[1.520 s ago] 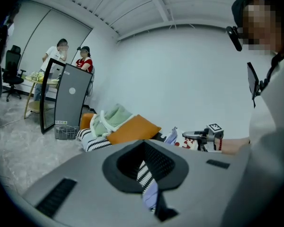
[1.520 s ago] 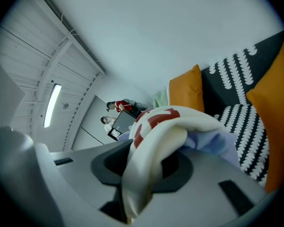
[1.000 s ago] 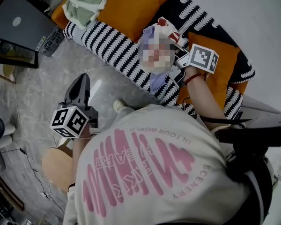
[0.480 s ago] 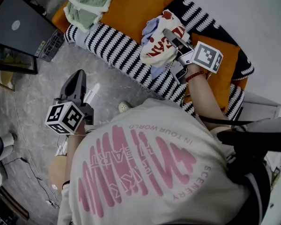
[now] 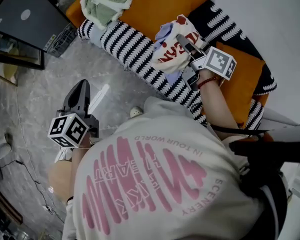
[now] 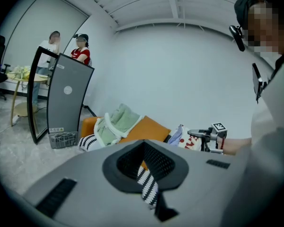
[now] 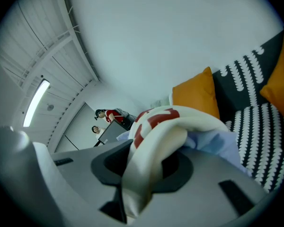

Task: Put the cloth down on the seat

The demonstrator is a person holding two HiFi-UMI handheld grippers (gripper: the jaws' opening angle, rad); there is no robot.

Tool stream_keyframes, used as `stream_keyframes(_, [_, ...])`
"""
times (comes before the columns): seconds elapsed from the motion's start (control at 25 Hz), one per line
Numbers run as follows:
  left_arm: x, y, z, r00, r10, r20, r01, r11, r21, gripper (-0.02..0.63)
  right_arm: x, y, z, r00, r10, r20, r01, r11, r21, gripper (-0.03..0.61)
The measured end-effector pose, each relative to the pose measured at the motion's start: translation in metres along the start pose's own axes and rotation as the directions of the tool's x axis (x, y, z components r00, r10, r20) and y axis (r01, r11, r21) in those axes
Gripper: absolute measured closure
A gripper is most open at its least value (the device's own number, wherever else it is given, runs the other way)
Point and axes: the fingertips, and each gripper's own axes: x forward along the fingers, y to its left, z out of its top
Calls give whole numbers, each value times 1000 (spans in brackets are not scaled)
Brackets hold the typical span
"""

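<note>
Head view: right gripper [image 5: 182,38] is clamped on the cloth [image 5: 170,53], a white piece with red print and a pale blue part. Cloth hangs bunched off the jaws, over the front part of the seat [image 5: 127,46] (black-and-white striped cover). It sits between the 2 orange cushions: the big one [image 5: 155,4] towards the top of the picture, the smaller one [image 5: 242,79] under the right forearm. Can't tell whether its lower end touches the cover.

Right gripper view confirms the grip: a white fold runs down through the jaw gap, red print on top, blue part spilling to the right, striped cover beyond it.

Left gripper [image 5: 81,88] is well apart from the seat, held over the grey floor [image 5: 40,94], pointing roughly towards the sofa. Left gripper view: jaws together at the tips, nothing between them (the stripes seen through the gap are the seat behind).

Also there: green blanket [image 5: 107,1] at the far end of the seat, dark panel [image 5: 22,16] on the floor with a wire basket [image 5: 65,36] beside it.
</note>
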Motion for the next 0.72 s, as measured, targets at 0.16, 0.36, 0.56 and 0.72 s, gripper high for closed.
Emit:
stream_keyframes(0.16, [2, -7, -3, 999, 29, -37, -30, 999, -21, 604, 5, -20, -10, 997, -38, -70, 41, 999, 35, 460])
stream_keyframes(0.36, [26, -7, -18, 994, 80, -76, -83, 996, -32, 604, 26, -71, -37, 981, -54, -184, 70, 994, 84, 459])
stream_keyframes(0.56, [31, -9, -45, 978, 163, -132, -167, 986, -21, 604, 45, -114, -73, 947, -53, -318, 88, 991, 96, 460])
stream_keyframes(0.72, [16, -10, -60, 950, 251, -187, -269, 960, -78, 604, 55, -130, -93, 898, -51, -436, 99, 991, 87, 460])
